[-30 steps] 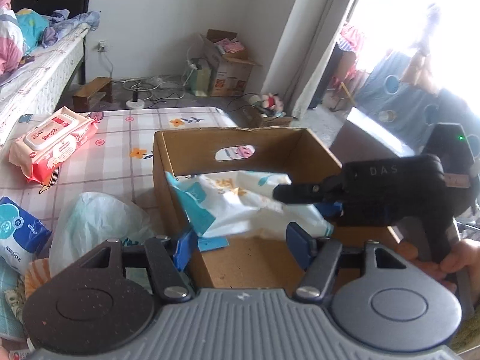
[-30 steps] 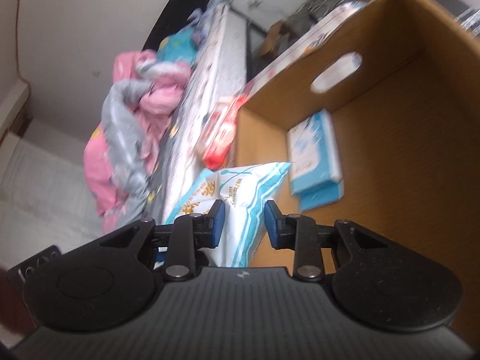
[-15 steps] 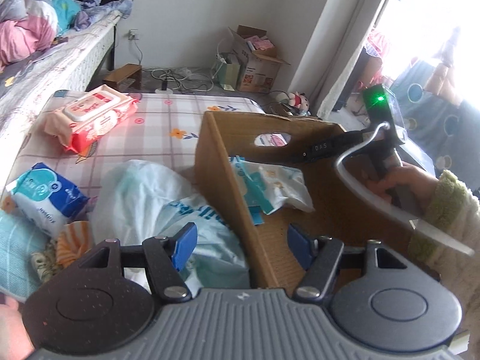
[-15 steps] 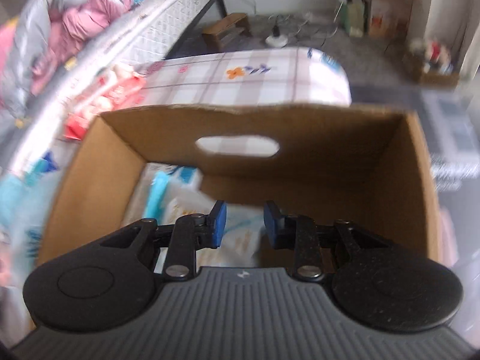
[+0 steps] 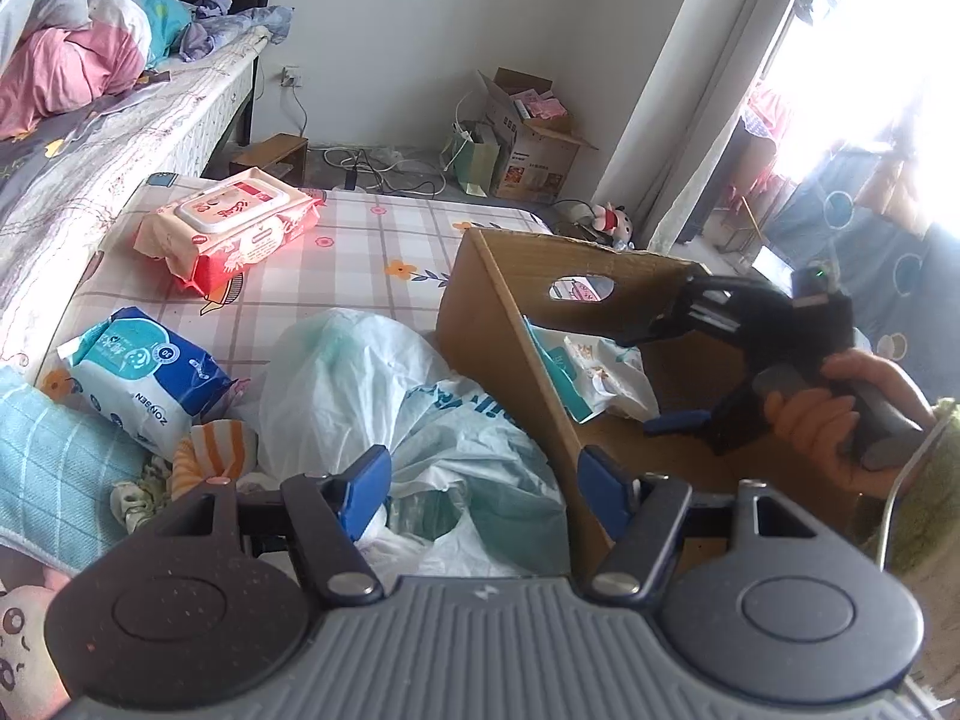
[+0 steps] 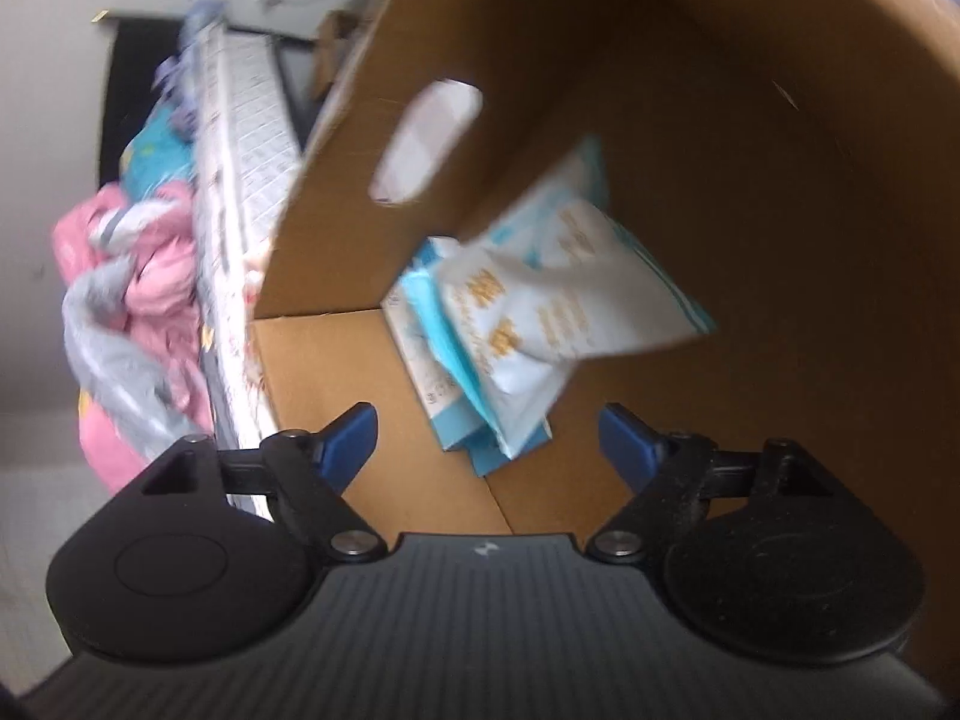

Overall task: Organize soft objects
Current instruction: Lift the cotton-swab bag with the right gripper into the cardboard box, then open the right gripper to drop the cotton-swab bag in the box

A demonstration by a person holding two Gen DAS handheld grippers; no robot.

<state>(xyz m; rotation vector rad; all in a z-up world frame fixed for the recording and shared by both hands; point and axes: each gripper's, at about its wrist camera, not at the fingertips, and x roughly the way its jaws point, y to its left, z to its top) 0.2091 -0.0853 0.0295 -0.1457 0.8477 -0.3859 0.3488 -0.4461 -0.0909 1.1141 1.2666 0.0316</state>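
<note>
You are at the release step: your right gripper is down inside the cardboard box, and its jaws have just been opening, with nothing between the blue pads now. The white-and-blue soft packet lies just ahead of those fingertips, free of them, resting on the light-blue packs against the box wall with the handle cut-out. In the right wrist view it is blurred, so I cannot tell whether it has fully settled.

Your left gripper hangs with its jaws apart and empty, straddling the near wall of the box: one pad over the crumpled plastic bag, the other over the box floor. The bag sits right under and ahead of its left finger, touching the outside of the box.

The next move, as I judge it, is to lift your right gripper clear of the box and bring the left down on the next soft thing. The bag is nearest; it is thin, slack and translucent, so pinch a bunched fold rather than a flat sheet, or it will slip. Further off to that gripper's left wait the blue tissue pack, the red wipes pack and an orange-striped cloth.
</note>
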